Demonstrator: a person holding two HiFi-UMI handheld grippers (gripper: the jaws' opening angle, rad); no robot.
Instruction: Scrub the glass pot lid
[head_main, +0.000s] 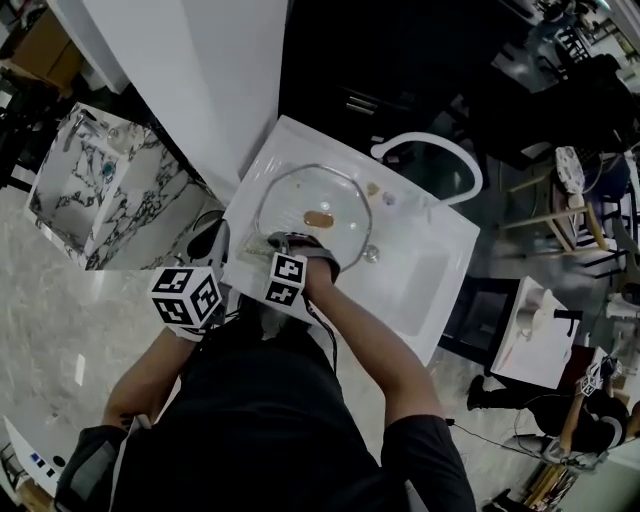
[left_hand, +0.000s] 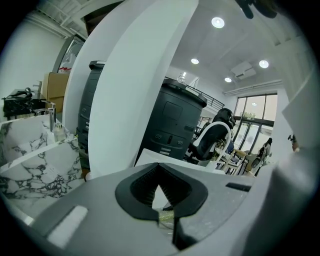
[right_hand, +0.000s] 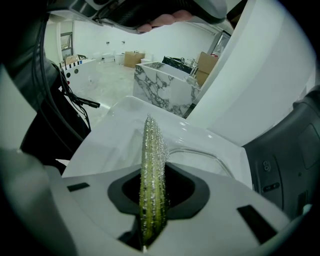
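2 grippers crowd the near-left rim of the glass pot lid (head_main: 330, 195), which lies flat in the white sink (head_main: 425, 265) with its brown knob (head_main: 318, 218) facing up. The right gripper (right_hand: 152, 200) is clamped on a wet green-yellow scrubber (right_hand: 151, 165) that stands edge-on between its jaws, long axis pointing forward. The lid lies just ahead and slightly to the right of it, so the scrub should run forward across the glass. The left gripper (left_hand: 165, 214) has its jaws drawn together on a thin glassy bit, which I judge to be the lid's near rim, steadying it. The right gripper is nearer the lid's middle. The drain (head_main: 371, 254) and 2 small scraps (head_main: 373, 188) sit beyond the lid's far side, clear of the stroke; the knob is the 1 obstacle
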